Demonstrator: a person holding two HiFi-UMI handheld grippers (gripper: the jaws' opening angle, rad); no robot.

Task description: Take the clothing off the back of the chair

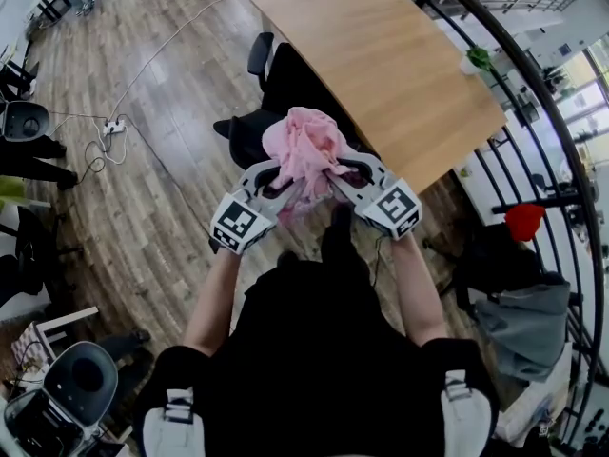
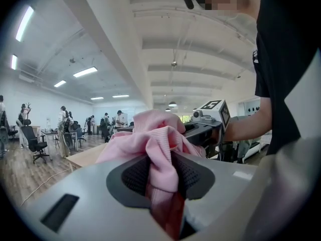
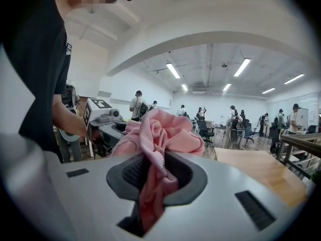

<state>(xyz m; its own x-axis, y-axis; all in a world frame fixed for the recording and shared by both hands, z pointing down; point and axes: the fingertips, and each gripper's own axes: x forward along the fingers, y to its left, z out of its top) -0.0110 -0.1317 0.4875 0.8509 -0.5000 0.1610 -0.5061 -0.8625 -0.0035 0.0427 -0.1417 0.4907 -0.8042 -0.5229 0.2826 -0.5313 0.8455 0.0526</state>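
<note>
A pink knitted garment (image 1: 304, 150) is bunched up in the air between both grippers, above a black office chair (image 1: 249, 136) at the wooden table (image 1: 381, 55). My left gripper (image 1: 284, 187) is shut on the garment (image 2: 160, 149); cloth fills the gap between its black pads. My right gripper (image 1: 335, 181) is shut on another fold of the garment (image 3: 160, 149), which hangs down through its jaws. Each gripper view shows the other gripper just behind the pink cloth. The chair's back is partly hidden by the garment.
A black metal railing (image 1: 533, 93) curves along the right. A red object (image 1: 523, 222) and grey bags (image 1: 528, 327) lie beyond it. A power strip and cables (image 1: 112, 129) lie on the wood floor at left. More chairs (image 1: 29, 122) stand at the left edge.
</note>
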